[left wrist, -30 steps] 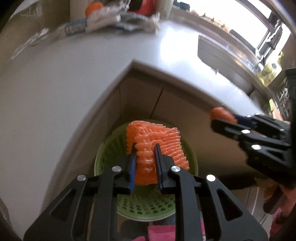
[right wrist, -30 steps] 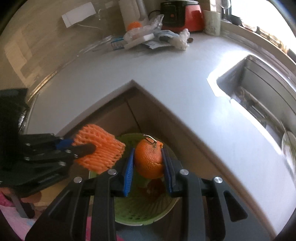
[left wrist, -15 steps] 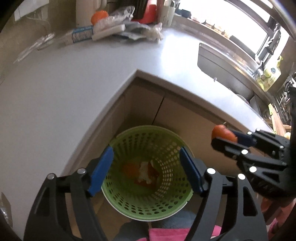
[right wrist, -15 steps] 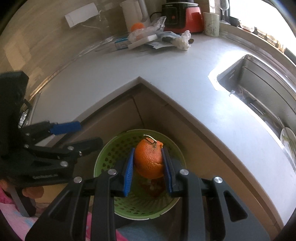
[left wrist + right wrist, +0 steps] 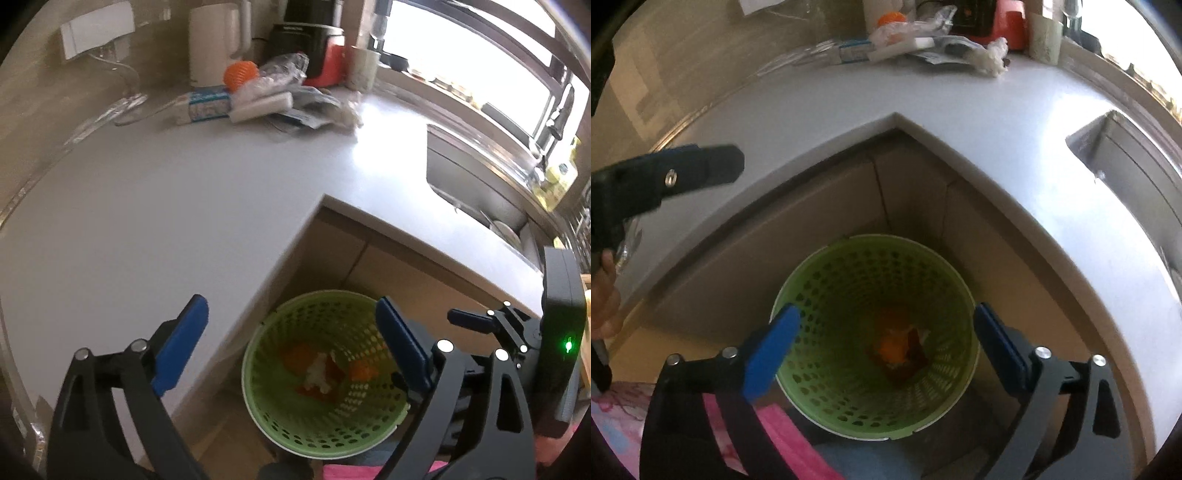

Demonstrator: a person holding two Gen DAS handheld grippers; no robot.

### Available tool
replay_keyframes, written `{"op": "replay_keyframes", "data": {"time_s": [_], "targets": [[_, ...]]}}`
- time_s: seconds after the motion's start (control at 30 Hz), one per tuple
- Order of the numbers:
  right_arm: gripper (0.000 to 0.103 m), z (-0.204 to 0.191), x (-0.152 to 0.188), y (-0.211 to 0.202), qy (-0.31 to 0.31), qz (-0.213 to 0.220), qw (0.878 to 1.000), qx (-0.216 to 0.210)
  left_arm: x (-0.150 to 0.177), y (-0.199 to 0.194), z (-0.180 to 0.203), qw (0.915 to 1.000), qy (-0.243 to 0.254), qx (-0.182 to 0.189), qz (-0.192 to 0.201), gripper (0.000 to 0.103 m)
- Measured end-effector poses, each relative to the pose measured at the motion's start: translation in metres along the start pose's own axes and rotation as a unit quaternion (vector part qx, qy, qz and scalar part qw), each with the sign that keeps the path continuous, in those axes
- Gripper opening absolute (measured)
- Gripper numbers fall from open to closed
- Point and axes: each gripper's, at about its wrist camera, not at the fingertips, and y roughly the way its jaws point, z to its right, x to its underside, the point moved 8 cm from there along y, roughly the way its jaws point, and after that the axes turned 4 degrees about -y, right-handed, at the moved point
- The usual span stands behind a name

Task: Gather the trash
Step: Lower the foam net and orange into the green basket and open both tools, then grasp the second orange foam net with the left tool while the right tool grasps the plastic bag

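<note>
A green perforated trash basket [image 5: 273, 417] [image 5: 820, 373] stands on the floor in the inner corner of the white counter [image 5: 184, 206]. Orange peel and an orange foam net [image 5: 299, 356] lie at its bottom, also in the right wrist view [image 5: 894, 345]. My left gripper [image 5: 291, 343] is open and empty above the basket's left rim. My right gripper [image 5: 886, 350] is open and empty right over the basket. More trash [image 5: 280, 99] lies in a pile at the counter's far end: wrappers, a white foam tray, an orange ball.
A kettle [image 5: 214, 40], a black and red cooker [image 5: 314, 40] and a cup [image 5: 364, 68] stand behind the pile. A sink [image 5: 476, 184] is set in the counter at the right. Cabinet fronts [image 5: 912, 192] back the basket.
My left gripper opened and the foam net dropped into the basket; it then rose and swung left. My right gripper opened and the orange fell into the basket.
</note>
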Motion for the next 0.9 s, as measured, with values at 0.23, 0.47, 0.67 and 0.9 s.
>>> {"op": "replay_keyframes", "data": {"time_s": [0.23,0.47,0.67,0.9], "targets": [[0.1,0.012,-0.023,-0.011,-0.002,0.015,1.0,0.01,-0.017,-0.007,-0.01,0.9996,-0.01,-0.013,0.021,0.092],[0.101,0.033,-0.046,-0.025,0.004,0.028,0.999,0.019,-0.041,-0.014,-0.011,0.9985,-0.011,-0.024,0.048,0.095],[0.101,0.056,-0.078,-0.037,-0.003,0.048,0.998,0.03,-0.072,-0.01,-0.015,0.9972,-0.017,-0.038,0.061,0.095],[0.101,0.083,-0.127,-0.034,-0.017,0.067,0.997,0.028,-0.115,0.007,-0.02,0.9952,-0.025,-0.061,0.072,0.095]]}}
